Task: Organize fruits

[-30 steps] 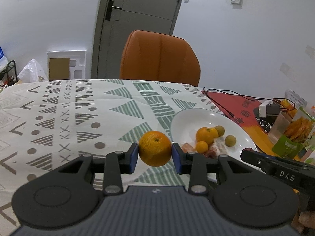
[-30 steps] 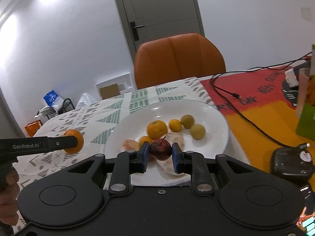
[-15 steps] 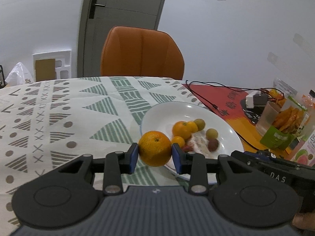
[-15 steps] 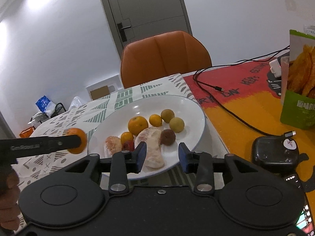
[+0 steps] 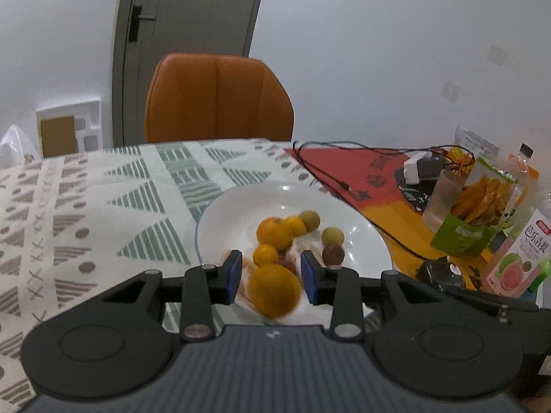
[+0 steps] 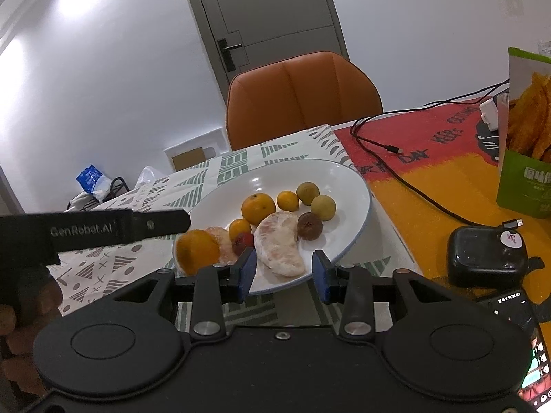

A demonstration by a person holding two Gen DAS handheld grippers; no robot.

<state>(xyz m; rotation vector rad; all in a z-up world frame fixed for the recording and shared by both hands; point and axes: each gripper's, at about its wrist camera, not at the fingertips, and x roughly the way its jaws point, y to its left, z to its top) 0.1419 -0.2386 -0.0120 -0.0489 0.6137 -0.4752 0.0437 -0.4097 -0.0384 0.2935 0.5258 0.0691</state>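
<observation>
The surface (image 5: 103, 213) wears a pale cloth printed with green triangles and brown dots on the person's left, and a red and orange cloth (image 6: 430, 144) on the right. An orange chair (image 5: 218, 98) stands at its far edge before a grey door (image 6: 272, 13) in white walls. The patterned stretch left of the white plate (image 6: 347, 189) lies open; the right side is crowded with a green snack bag (image 5: 471, 213), a juice carton (image 5: 516, 258), a black cable (image 6: 406, 179) and a black device (image 6: 489, 256).

The left gripper (image 5: 270, 277) has its blue fingers (image 5: 233, 275) spread, and the large orange (image 5: 274, 290) sits blurred between them, below their tips, with a gap on each side, at the plate's near left rim. In the right view that orange (image 6: 197, 251) hangs over the rim beside a peeled segment. The right gripper (image 6: 284, 272) is held wide with nothing between its fingers, just short of the plate's near rim.

On the plate: one medium orange (image 6: 258, 208), two small oranges, two yellow-green round fruits, one brown fruit (image 6: 310, 226), one small red fruit, and two peeled pomelo pieces, the larger (image 6: 280, 246) nearest the right gripper.
</observation>
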